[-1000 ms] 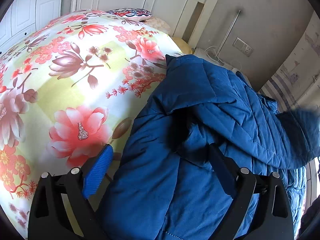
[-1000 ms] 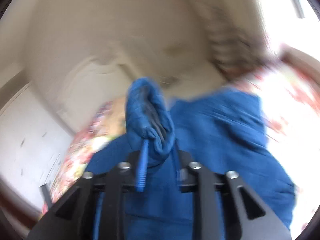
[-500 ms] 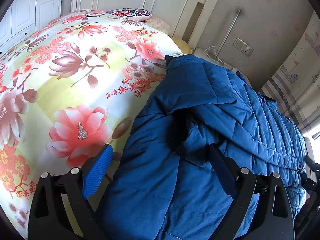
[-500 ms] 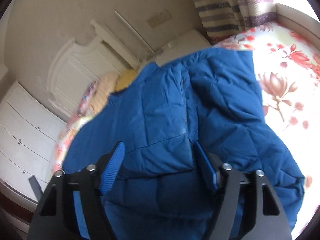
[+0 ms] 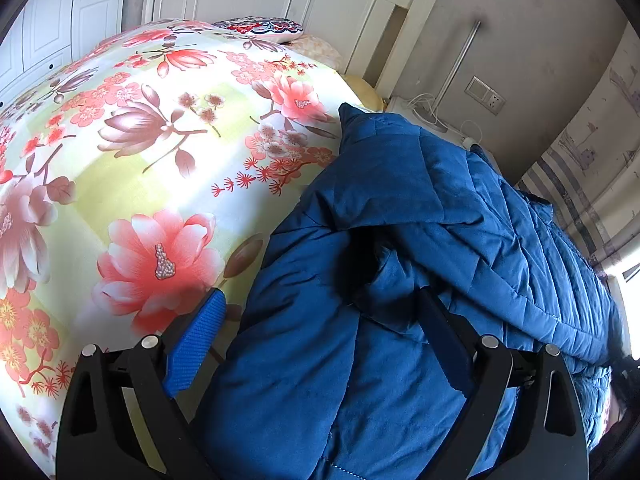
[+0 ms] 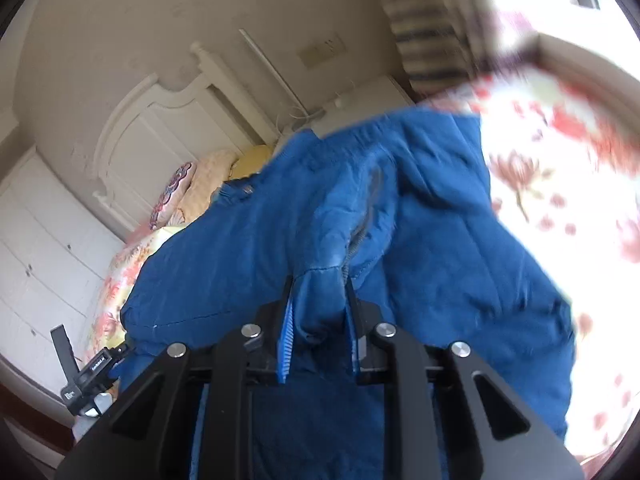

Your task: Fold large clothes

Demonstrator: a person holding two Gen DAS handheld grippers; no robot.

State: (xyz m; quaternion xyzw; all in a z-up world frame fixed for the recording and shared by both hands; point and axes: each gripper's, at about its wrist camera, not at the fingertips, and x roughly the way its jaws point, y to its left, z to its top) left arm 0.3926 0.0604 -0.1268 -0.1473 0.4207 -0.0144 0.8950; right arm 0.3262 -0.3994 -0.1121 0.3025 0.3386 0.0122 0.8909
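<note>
The right gripper (image 6: 318, 296) has its jaws drawn close together, pinching a bunched fold of the blue quilted jacket (image 6: 400, 240); the fabric fills the gap between the blue ribbed pads (image 6: 286, 334). A zipper line runs up the raised fold just beyond the fingertips. This view is blurred toward its right edge.

The left gripper (image 5: 320, 328) stands with its jaws spread wide. The blue pad (image 5: 196, 342) on one side sits over the bedspread at the jacket's edge; the other finger lies against the jacket's padded surface. Jacket fabric sits between the fingers, but nothing is clamped.

The jacket (image 5: 400, 240) lies in a rumpled heap on the floral bedspread (image 5: 140, 168), along the side of the bed nearest the curtain (image 5: 592, 184). One panel is folded over the body, leaving a dark hollow beneath it.

Beyond the jacket, pillows (image 5: 260, 28) rest against the white headboard (image 5: 320, 4). A white bedside unit (image 5: 424, 114) with cables stands next to the bed, below a wall socket (image 5: 485, 95). White wardrobe doors (image 6: 44, 248) stand to the side.
</note>
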